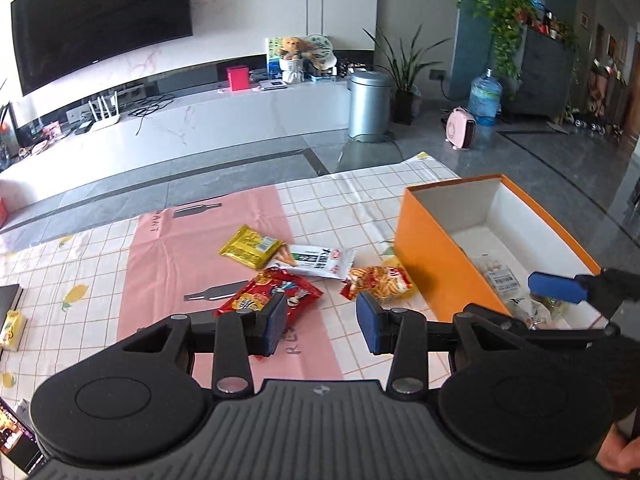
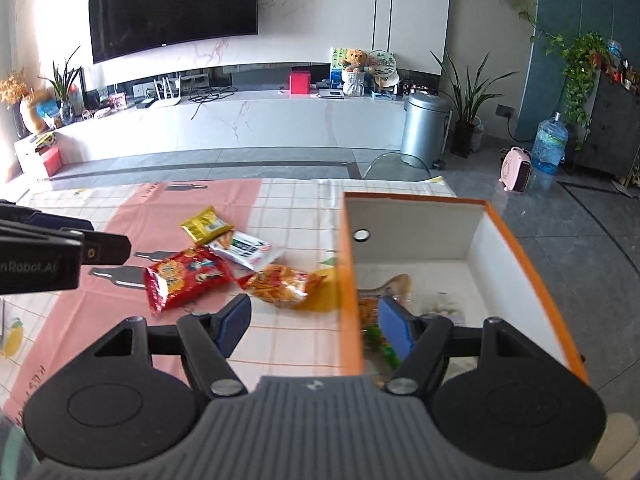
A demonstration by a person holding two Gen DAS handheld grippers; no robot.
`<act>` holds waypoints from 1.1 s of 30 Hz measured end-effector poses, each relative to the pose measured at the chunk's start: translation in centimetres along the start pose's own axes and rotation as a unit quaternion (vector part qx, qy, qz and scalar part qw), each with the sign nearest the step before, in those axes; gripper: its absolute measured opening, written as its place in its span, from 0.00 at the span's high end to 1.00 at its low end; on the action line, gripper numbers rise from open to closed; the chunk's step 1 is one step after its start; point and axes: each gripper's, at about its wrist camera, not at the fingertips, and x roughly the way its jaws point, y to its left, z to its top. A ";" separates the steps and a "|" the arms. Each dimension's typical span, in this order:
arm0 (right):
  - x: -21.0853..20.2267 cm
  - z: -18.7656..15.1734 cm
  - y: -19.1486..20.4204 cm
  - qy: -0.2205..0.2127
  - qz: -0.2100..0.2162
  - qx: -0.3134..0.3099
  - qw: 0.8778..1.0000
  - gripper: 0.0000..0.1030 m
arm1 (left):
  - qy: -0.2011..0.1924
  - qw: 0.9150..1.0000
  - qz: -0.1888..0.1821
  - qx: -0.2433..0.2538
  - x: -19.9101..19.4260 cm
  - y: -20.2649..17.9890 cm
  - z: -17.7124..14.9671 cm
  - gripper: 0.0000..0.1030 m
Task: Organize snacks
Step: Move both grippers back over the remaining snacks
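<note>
The left gripper [image 1: 322, 326] hangs over the checked tablecloth [image 1: 340, 208] with its blue pads parted and nothing between them. The pad on the viewer's left covers the near end of a red snack bag [image 1: 276, 290]; just past the other pad lies an orange cracker packet [image 1: 380, 282]. Beyond the gap sit a white packet [image 1: 320, 261] and, further, a yellow packet [image 1: 250, 246].

The right gripper [image 2: 314, 320] also stands open and empty, straddling the near wall of the orange box [image 2: 348, 248], one pad outside it and one inside. That wall and the inner pad hide much of what lies in the box: a green wrapper [image 2: 376, 338] and blurred, pale packets [image 1: 498, 274] on its floor, too smeared to name. The box's near corner is cut off by the gripper body.
</note>
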 end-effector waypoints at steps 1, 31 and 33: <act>0.3 -0.3 0.7 -0.003 0.000 -0.003 1.000 0.34 | -0.001 1.000 0.000 -0.004 0.0 0.5 -0.2 0.54; 13.9 -1.1 4.5 0.058 -0.008 -0.077 0.995 0.27 | 0.059 0.996 -0.037 -0.049 10.3 7.6 -3.2 0.35; 14.6 -1.2 4.5 0.059 -0.003 -0.092 0.994 0.25 | 0.068 0.995 -0.053 -0.045 11.1 7.7 -3.2 0.35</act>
